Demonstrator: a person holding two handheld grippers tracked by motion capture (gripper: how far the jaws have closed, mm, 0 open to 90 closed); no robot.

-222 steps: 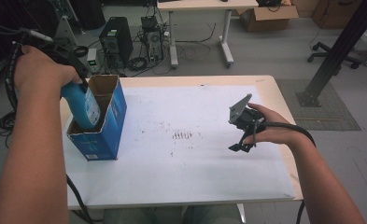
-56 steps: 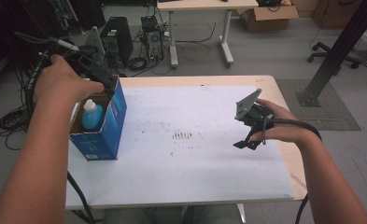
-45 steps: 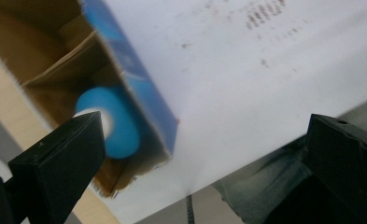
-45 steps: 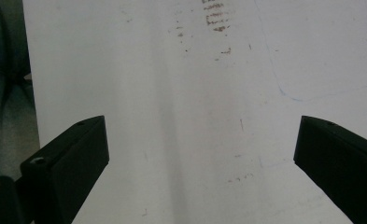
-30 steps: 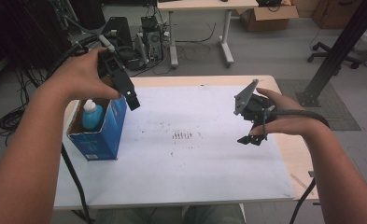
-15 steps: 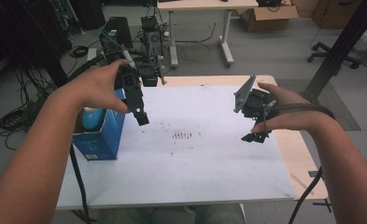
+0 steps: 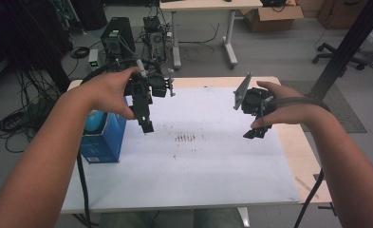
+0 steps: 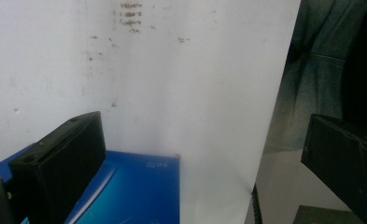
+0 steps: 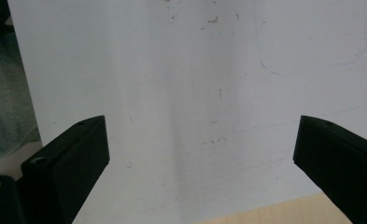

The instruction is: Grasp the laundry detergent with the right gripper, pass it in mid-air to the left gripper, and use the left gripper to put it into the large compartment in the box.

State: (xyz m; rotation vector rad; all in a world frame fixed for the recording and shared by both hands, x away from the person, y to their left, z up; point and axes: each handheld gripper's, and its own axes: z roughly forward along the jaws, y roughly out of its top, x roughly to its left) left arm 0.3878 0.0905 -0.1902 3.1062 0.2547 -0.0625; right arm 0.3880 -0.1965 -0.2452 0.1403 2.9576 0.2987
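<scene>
An open blue box (image 7: 104,142) stands at the left edge of the white sheet (image 7: 212,175), with a light blue bottle (image 7: 92,121) upright inside it. My left gripper (image 7: 146,122) hangs just right of the box and above the sheet, jaws pointing down. The left gripper view has my left gripper (image 8: 197,130) open and empty, with the blue box (image 8: 134,191) below it. My right gripper (image 7: 256,131) hovers over the sheet's right side. In its own view the right gripper (image 9: 200,130) is wide open above the bare sheet (image 9: 195,70).
The sheet covers a wooden table (image 7: 300,156) whose right strip is bare. Dark smudges (image 7: 186,138) mark the sheet's middle. Behind the table are computer towers (image 7: 115,40), cables, a second desk (image 7: 203,5) and a black post (image 7: 345,47).
The left gripper set the bottle in the blue box, let go, rose and swung right over the sheet. The right gripper lifted slightly and stayed open.
</scene>
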